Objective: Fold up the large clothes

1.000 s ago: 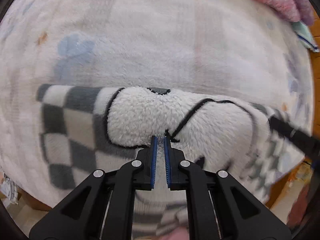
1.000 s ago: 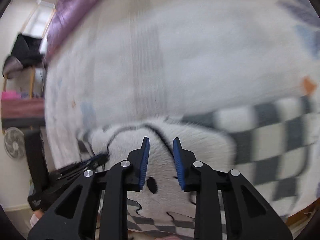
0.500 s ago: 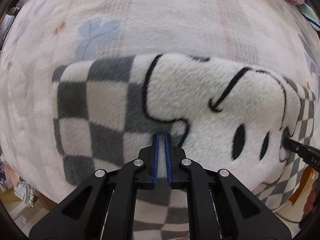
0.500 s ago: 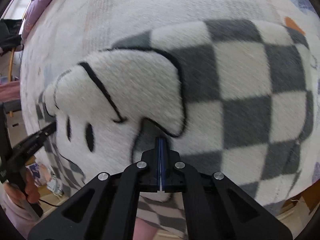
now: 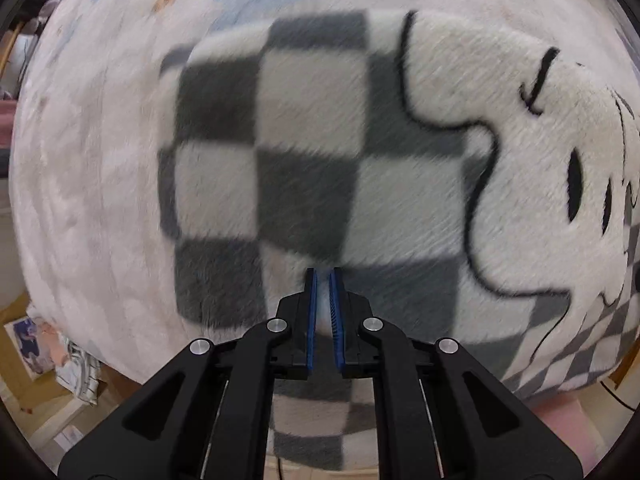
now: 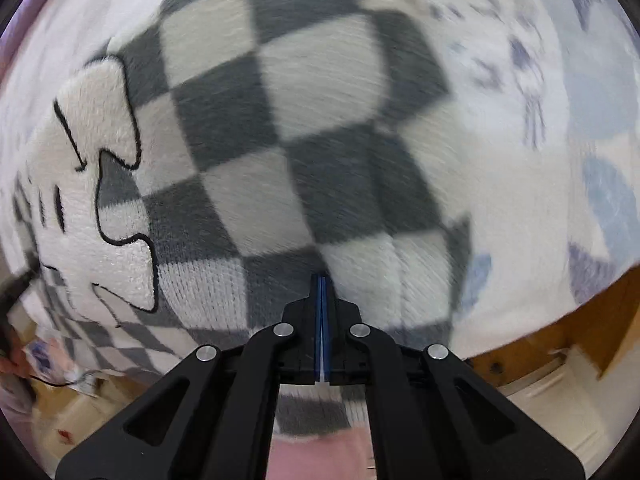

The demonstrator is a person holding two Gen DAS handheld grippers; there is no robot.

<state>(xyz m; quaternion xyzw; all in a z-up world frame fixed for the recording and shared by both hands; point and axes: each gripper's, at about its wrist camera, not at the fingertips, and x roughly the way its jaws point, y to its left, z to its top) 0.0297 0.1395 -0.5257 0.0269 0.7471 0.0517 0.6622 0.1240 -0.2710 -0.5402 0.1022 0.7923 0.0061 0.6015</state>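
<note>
Left wrist view: left gripper (image 5: 323,276) pinching the near hem of the checkered fleece garment (image 5: 312,168), white fabric betw. the pads. Right gripper (image 6: 321,280) pressed tight on same hem. Garment spreads ahead of both jaws over the bed blanket (image 5: 80,184). Looks mid-fold; next, carry hem fwd evenly, then let go.

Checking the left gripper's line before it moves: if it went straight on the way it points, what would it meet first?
The checkered fleece garment: the left gripper is shut on its near edge, so more of that fabric lies ahead, then probably the pale blanket beneath.
</note>
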